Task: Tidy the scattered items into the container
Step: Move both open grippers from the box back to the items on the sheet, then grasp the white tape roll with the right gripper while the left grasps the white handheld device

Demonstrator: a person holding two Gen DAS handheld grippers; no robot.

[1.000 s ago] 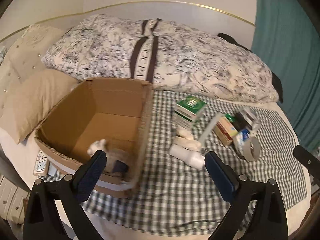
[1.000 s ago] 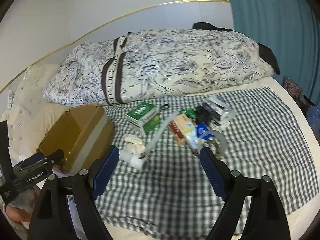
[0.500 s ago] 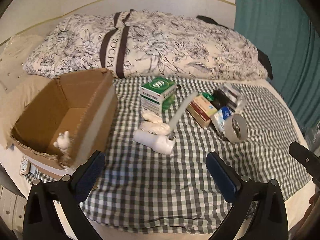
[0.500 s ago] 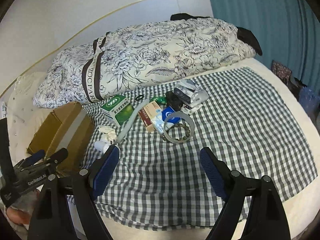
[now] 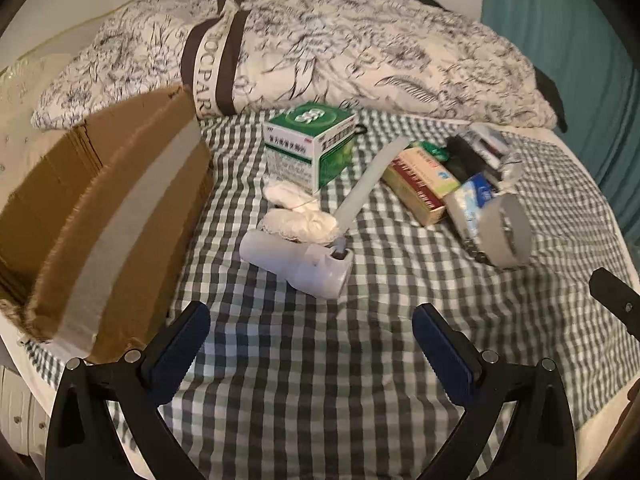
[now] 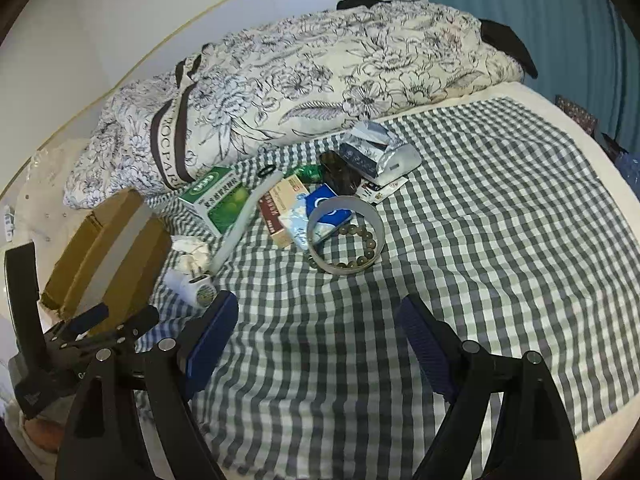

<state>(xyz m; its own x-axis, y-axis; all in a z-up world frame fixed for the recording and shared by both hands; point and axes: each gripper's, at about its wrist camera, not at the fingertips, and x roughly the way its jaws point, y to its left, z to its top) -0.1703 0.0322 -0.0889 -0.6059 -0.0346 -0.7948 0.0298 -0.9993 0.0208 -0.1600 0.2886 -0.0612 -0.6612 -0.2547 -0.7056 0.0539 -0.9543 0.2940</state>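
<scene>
Cardboard box point(image 5: 104, 216), green carton point(image 5: 310, 146), white bottle point(image 5: 296, 262)

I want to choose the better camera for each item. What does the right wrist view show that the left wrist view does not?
Only the right wrist view: the bead bracelet inside the tape roll, and the left gripper by the cardboard box.
Only the left wrist view: the white cloth clearly.
Both: the green box, the white bottle and the checked cloth.
</scene>
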